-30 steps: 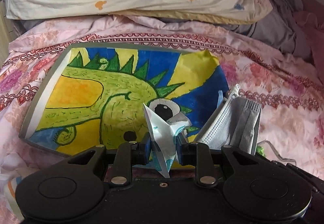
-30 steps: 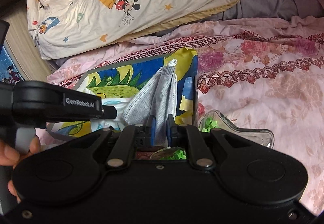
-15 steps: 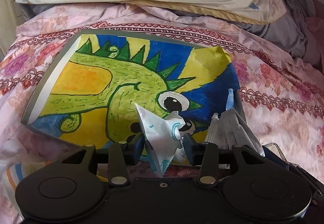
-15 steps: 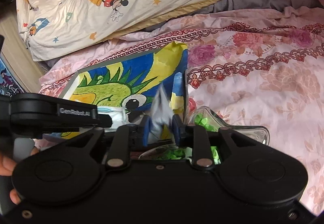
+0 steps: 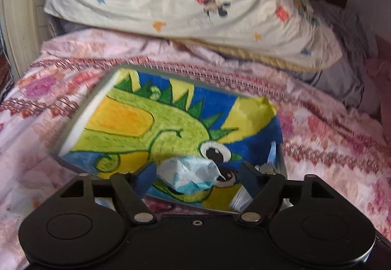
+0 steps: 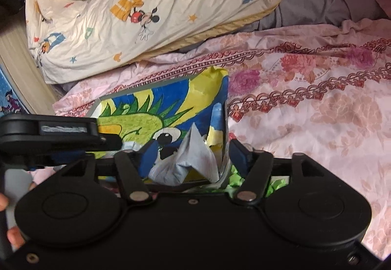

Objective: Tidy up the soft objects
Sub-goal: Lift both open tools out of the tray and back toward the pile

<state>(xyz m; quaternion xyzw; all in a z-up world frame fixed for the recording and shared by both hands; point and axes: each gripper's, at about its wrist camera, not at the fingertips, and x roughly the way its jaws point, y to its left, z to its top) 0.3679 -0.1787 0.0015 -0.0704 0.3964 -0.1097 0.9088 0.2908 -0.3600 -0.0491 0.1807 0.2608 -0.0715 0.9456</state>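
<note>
Here, a crumpled white-and-blue mask [image 5: 189,176] and a grey mask [image 6: 193,162] lie on the dinosaur-painted box [image 5: 136,121]; left gripper [image 5: 198,173] and right gripper [image 6: 193,156] have just been opening, releasing them (best withdrawn straight back, snagging nothing).

1. One cartoon-print pillow [image 6: 136,16] lay at the head of the bed.
2. One dinosaur drawing [image 5: 156,128] – green, yellow, blue.
3. Two face masks – a white-and-blue one [image 5: 188,176] and a grey one [image 6: 190,160].
4. One pink floral quilt [image 6: 317,103].
5. Two grippers – left [image 5: 199,172], right [image 6: 193,156].
</note>
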